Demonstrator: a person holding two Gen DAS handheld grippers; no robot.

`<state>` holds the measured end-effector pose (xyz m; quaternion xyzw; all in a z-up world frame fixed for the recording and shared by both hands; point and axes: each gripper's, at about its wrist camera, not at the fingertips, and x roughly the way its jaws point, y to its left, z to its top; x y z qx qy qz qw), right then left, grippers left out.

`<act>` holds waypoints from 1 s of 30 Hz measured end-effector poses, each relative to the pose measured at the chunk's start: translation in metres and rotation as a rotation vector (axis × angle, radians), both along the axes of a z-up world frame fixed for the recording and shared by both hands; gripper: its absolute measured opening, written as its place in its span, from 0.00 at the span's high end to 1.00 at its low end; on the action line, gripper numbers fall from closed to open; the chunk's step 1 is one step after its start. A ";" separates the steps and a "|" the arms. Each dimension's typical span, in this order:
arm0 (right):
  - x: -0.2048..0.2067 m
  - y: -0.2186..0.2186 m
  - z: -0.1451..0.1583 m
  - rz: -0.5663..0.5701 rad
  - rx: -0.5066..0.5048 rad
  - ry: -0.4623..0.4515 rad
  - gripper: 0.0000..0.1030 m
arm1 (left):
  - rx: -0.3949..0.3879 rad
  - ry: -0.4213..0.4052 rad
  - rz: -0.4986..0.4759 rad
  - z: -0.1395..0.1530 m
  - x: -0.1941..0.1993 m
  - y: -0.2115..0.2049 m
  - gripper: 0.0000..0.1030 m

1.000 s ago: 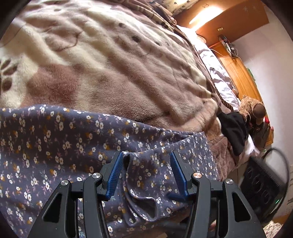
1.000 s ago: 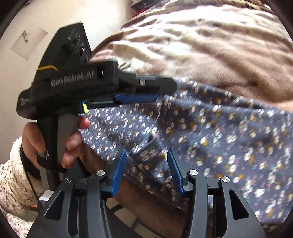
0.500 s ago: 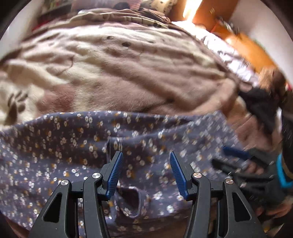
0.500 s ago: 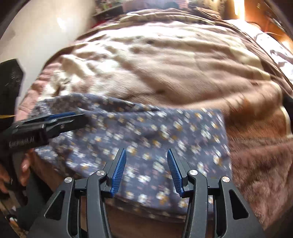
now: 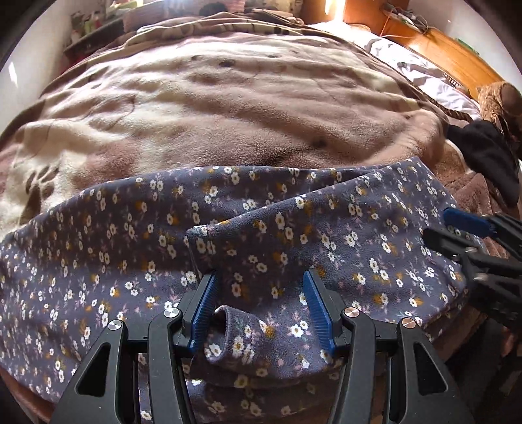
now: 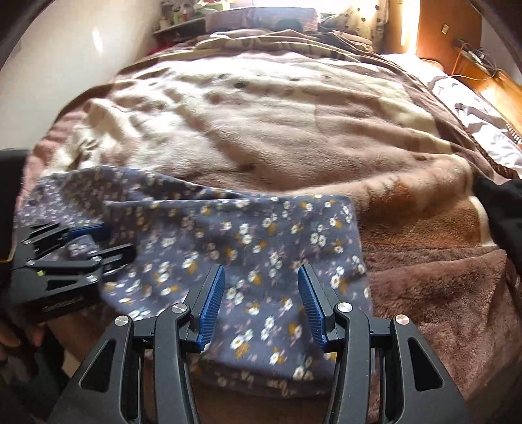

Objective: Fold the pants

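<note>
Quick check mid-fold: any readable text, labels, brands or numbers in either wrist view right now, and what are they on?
Raised lettering on the side of the left gripper, seen from the right wrist: too blurred to read.
Small plate on the wooden wall panel: no text legible.
Pants: flower print only, no label showing.
Blanket: paw prints, no words.
Nothing else carries text.

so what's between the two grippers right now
Only floral pants: that fabric spans from the left gripper to the right gripper, clearest in the left wrist view.
</note>
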<state>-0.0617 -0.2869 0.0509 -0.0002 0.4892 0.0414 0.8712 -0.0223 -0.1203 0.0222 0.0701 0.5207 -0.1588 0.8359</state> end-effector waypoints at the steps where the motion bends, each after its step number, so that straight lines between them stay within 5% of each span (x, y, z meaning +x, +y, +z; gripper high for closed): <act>1: 0.003 0.002 -0.005 -0.002 -0.014 0.015 0.54 | -0.002 0.000 -0.001 -0.001 0.000 0.000 0.50; 17: 0.017 -0.023 -0.024 -0.048 -0.023 0.042 0.54 | -0.019 0.002 -0.002 -0.003 0.000 0.000 0.49; 24: 0.021 -0.041 0.007 -0.120 0.048 -0.020 0.54 | -0.012 0.015 0.094 -0.004 0.008 0.022 0.49; 30: 0.033 -0.050 -0.031 -0.123 0.000 0.086 0.54 | -0.013 0.015 0.090 -0.004 0.008 0.028 0.49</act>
